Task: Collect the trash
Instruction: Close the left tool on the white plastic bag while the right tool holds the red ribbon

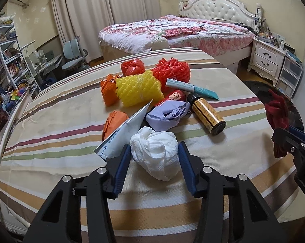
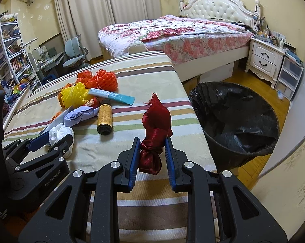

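Note:
A heap of trash lies on the striped table (image 1: 51, 125). My left gripper (image 1: 154, 151) has its jaws around a crumpled white tissue (image 1: 155, 151), touching both sides of it on the table. My right gripper (image 2: 151, 147) is shut on a knotted dark red ribbon (image 2: 155, 127), held above the table's right part; this ribbon also shows in the left wrist view (image 1: 278, 113). A bin with a black bag (image 2: 233, 117) stands on the floor right of the table. The left gripper and tissue (image 2: 60, 133) show at left in the right wrist view.
The heap holds yellow foam net (image 1: 138, 89), red foam net (image 1: 172, 70), orange wrappers (image 1: 109, 89), a purple paper wad (image 1: 166, 115), a brown bottle (image 1: 208, 111), a teal tube (image 1: 191, 88) and a folded white paper (image 1: 126, 129). A bed (image 2: 172, 34) stands behind.

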A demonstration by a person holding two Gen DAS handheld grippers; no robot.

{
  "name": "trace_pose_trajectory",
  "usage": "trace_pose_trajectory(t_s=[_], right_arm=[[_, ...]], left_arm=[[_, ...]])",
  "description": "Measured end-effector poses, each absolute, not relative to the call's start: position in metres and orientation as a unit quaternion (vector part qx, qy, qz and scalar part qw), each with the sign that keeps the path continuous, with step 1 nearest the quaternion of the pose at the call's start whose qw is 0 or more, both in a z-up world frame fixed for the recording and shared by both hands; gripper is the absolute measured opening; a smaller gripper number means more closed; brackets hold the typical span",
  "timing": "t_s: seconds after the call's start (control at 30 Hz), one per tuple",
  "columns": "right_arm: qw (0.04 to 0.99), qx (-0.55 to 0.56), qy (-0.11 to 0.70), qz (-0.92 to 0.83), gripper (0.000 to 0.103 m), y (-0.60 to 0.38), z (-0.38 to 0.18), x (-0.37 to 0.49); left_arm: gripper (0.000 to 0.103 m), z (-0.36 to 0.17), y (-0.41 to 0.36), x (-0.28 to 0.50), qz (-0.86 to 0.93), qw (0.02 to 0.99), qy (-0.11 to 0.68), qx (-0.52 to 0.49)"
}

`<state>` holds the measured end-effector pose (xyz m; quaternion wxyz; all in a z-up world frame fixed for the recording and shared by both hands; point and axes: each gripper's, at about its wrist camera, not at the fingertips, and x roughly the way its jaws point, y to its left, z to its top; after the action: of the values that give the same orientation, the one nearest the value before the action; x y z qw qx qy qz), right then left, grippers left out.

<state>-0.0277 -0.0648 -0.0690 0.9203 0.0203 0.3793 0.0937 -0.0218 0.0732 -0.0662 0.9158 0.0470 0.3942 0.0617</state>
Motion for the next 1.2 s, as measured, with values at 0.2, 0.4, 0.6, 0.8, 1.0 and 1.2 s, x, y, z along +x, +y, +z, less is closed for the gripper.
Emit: trace_pose_trajectory(t_s=[0.2, 0.4, 0.6, 0.8, 1.0, 1.2], right_arm=[[0.921, 0.019, 0.379, 0.092, 0.024, -0.065, -0.069, -0.028], [0.921, 0.018, 0.378, 0.092, 0.024, -0.065, -0.069, -0.028], [0.922, 0.014, 0.376, 0.090, 0.024, -0.067, -0.066, -0.029], [0.925, 0.015, 0.370, 0.081, 0.024, -0.072, -0.057, -0.027], [0.930, 0.019, 0.361, 0.061, 0.024, -0.088, -0.050, -0.021], [0.934, 0.024, 0.355, 0.032, 0.024, -0.112, -0.044, -0.009]], left_arm=[[0.044, -0.058, 0.081, -0.032, 0.049, 0.923, 0.381, 0.032], [0.044, -0.043, 0.081, -0.038, 0.037, 0.931, 0.362, 0.023], [0.044, -0.037, 0.074, -0.038, 0.027, 0.934, 0.356, 0.020], [0.044, -0.033, 0.068, -0.032, 0.022, 0.936, 0.351, 0.017], [0.044, -0.023, 0.054, -0.021, 0.004, 0.941, 0.338, 0.018], [0.044, -0.020, 0.028, -0.002, -0.022, 0.943, 0.331, 0.027]])
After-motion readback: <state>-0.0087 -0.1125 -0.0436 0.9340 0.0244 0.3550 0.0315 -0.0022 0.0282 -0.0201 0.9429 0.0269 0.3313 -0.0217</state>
